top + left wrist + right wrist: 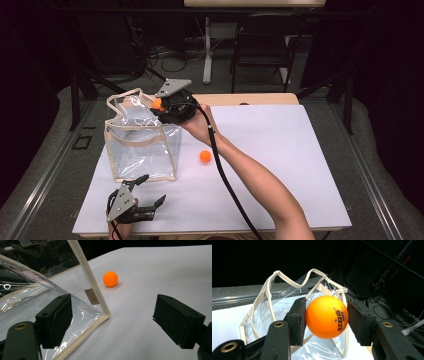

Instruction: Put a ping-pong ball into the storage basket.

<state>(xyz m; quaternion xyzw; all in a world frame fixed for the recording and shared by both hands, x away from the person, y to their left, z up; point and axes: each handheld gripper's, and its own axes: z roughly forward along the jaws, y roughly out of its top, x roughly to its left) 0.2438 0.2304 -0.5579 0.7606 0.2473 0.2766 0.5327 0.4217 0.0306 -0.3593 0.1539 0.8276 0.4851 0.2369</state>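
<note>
While left gripper [145, 196] jaws gape empty, right gripper [326, 317] jaws clamp orange ball [327, 316].

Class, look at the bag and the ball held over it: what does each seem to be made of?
Bag: probably clear glossy plastic sheet, showing glare and creases, with matte cream fabric trim. Ball: likely smooth, slightly shiny orange plastic with printed lettering.

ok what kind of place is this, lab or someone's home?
Most likely a lab or data-collection room, not a home. A white work table stands in a dark room, loose cables trail over the floor behind it, and a black folding chair sits by a desk leg.
</note>
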